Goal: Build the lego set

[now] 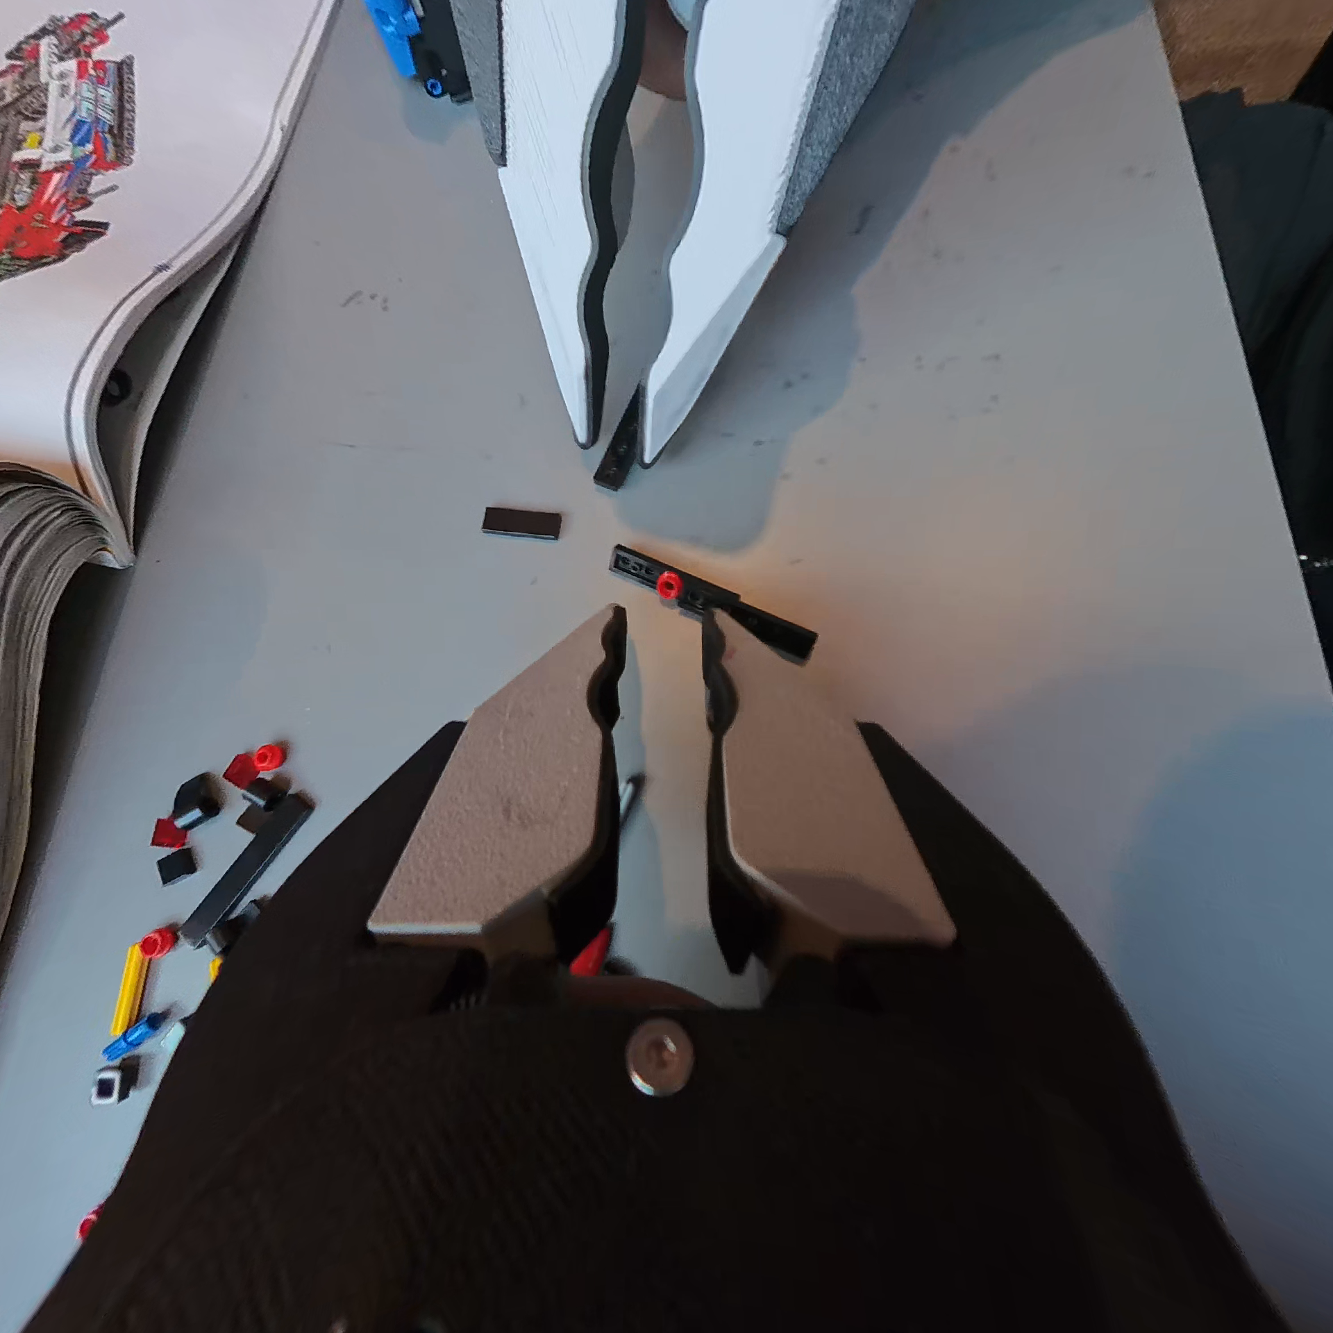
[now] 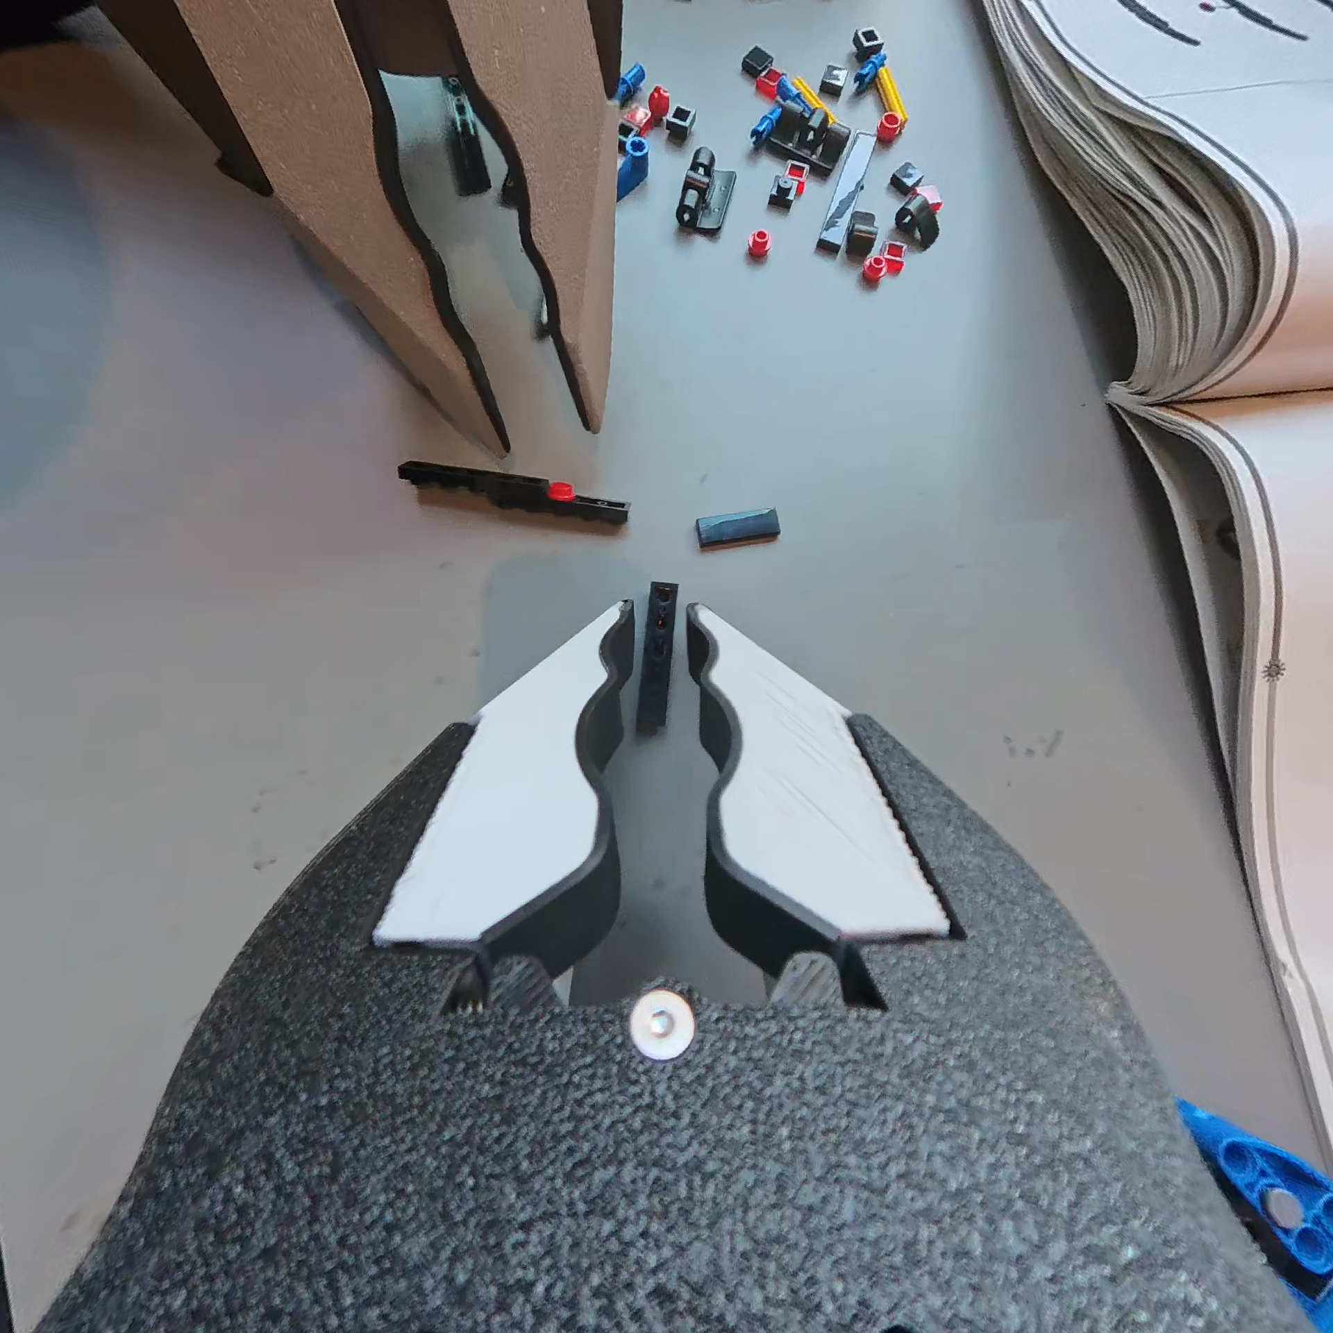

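Right wrist view: my right tool (image 2: 655, 613) has its white fingers nearly closed, with a thin black plate (image 2: 660, 653) between them; in the left wrist view they pinch it at the tips. My left tool (image 1: 662, 619) (tan fingers) is released, a narrow gap open, one tip touching the long black assembly (image 1: 710, 604) with its red stud (image 1: 669, 583) on the grey worktop (image 1: 974, 447). A dark tile (image 2: 737, 526) lies near; loose pieces (image 2: 808, 151) and the instruction booklet (image 2: 1183, 238) lie farther out.

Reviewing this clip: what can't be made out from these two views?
- Right wrist view: whether the white right gripper pinches the narrow black plate or merely straddles it; gaps show on both sides.
- Left wrist view: the red piece behind the tan left gripper fingers is mostly hidden.
- Right wrist view: the blue holed beam is cut off by the edge.
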`<action>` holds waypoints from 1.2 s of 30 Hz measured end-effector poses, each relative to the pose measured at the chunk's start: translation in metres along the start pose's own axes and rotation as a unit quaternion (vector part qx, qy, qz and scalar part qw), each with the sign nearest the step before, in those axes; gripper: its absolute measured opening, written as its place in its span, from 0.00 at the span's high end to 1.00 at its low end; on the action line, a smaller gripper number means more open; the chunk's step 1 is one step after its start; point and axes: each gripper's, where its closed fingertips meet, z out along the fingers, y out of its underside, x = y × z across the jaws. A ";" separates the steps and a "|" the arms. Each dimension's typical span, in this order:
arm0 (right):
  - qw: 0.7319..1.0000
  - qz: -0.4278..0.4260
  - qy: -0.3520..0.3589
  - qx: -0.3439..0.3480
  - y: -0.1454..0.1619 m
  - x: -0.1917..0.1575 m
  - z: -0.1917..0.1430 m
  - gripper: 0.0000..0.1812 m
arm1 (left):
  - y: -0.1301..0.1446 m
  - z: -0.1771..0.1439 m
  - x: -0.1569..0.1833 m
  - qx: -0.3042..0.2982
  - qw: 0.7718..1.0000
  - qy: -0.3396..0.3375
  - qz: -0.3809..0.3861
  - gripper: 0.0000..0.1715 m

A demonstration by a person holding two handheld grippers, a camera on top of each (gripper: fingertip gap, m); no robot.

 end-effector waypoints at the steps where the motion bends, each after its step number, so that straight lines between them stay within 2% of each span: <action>1: 1.000 -0.004 0.003 0.005 -0.002 0.000 -0.001 0.93 | -0.001 -0.001 -0.001 0.003 1.000 -0.003 -0.003 0.90; 6: 0.992 -0.095 -0.043 0.068 -0.032 -0.033 -0.004 0.94 | -0.005 -0.003 -0.004 0.012 1.000 -0.008 -0.013 0.90; 10: 0.983 -0.167 -0.064 0.049 -0.029 -0.046 0.012 0.90 | -0.003 -0.001 -0.011 0.010 0.999 -0.020 -0.029 0.87; 12: 0.982 -0.169 -0.075 0.038 -0.027 -0.046 0.017 0.89 | -0.002 -0.001 -0.011 0.011 0.999 -0.014 -0.044 0.86; 17: 0.984 -0.155 -0.084 0.039 -0.028 -0.044 0.018 0.92 | -0.001 -0.001 -0.005 0.006 0.998 0.009 -0.064 0.84; 27: 0.984 -0.170 -0.049 0.021 -0.013 -0.048 0.014 0.95 | 0.006 0.002 0.000 -0.014 0.997 0.023 -0.070 0.83; 36: 0.985 -0.165 -0.038 0.028 -0.018 -0.036 0.006 0.94 | 0.012 0.004 0.006 -0.031 0.997 0.037 -0.067 0.83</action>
